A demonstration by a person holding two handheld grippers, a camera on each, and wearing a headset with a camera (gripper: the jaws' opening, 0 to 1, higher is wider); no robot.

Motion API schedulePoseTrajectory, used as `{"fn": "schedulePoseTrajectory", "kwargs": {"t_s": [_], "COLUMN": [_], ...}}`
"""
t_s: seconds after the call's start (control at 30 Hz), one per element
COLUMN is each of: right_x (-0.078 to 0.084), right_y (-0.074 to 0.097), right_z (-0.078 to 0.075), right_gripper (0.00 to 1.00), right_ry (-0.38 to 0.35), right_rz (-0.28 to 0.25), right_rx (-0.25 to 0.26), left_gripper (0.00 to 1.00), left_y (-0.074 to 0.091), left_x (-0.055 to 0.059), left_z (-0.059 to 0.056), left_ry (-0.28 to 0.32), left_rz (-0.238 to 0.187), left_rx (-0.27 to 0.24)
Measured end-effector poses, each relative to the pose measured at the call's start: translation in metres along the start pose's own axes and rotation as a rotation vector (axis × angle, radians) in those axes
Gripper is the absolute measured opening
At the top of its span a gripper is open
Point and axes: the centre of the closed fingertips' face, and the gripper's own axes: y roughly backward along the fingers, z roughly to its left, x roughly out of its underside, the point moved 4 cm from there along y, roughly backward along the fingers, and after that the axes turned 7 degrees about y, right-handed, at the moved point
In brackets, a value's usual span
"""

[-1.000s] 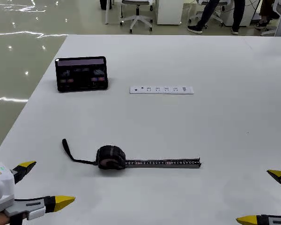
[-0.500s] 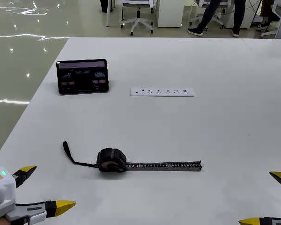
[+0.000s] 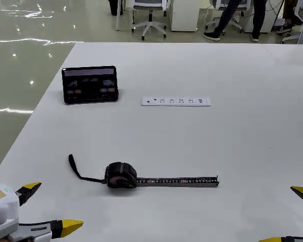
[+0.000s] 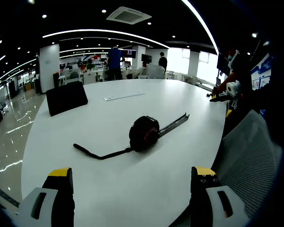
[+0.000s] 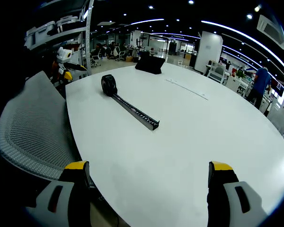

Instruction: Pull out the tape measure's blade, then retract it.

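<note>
Here we are: the tape measure [image 3: 122, 175] sits near the front of the white table [image 3: 232, 136]. Its dark case [image 4: 144, 133] rests on its side, and the blade [image 3: 177, 181] is run out flat along the surface toward the right, ending in its little hook [image 3: 216, 181]. The wrist strap [image 3: 77, 169] trails off the other way, to the left. So the pulling-out half looks done, I'd say, and the retract is what's left.

Both claws are off the work. The left claw [image 3: 51, 205] hangs at the near-left corner, jaws spread wide with nothing between them. The right claw [image 3: 288, 216] is at the near-right edge, jaws likewise apart and empty. Neither touches the tape.

Why this layout? The blade lies out by itself with no one holding it, which suggests the lock is on or friction is enough, though I can't see the lock from here. And the claws are parked sensibly: left nearer the case, right nearer the hook end. My read is that the left goes to pin the case while the right eases the blade home, so it doesn't whip back or drag the light case across the smooth top.

Farther back, a tablet [image 3: 90, 84] stands propped and a power strip [image 3: 175, 101] lies flat, both well apart from the tape and out of the blade's path
</note>
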Motion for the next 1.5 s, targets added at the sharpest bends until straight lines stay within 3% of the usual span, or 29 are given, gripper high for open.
{"fn": "schedulePoseTrajectory", "kwargs": {"t_s": [0.5, 0.7, 1.03, 1.5], "right_x": [-0.007, -0.013, -0.031, -0.052], "right_y": [-0.002, -0.004, -0.016, -0.041], "right_z": [-0.006, -0.014, -0.026, -0.029], "right_gripper": [1.0, 1.0, 1.0, 0.98], "right_ry": [0.05, 0.092, 0.173, 0.233], "right_rz": [0.013, 0.027, 0.039, 0.045], "right_rx": [-0.022, -0.038, -0.085, -0.135], "left_gripper": [1.0, 1.0, 1.0, 0.98], "left_y": [-0.008, -0.014, -0.03, -0.06], "left_x": [-0.005, -0.018, -0.042, -0.052], "left_z": [-0.004, -0.012, -0.019, -0.027], "left_ry": [0.009, 0.008, 0.025, 0.05], "left_rz": [-0.008, -0.025, -0.066, -0.057], "left_rx": [-0.008, -0.007, -0.046, -0.108]}}
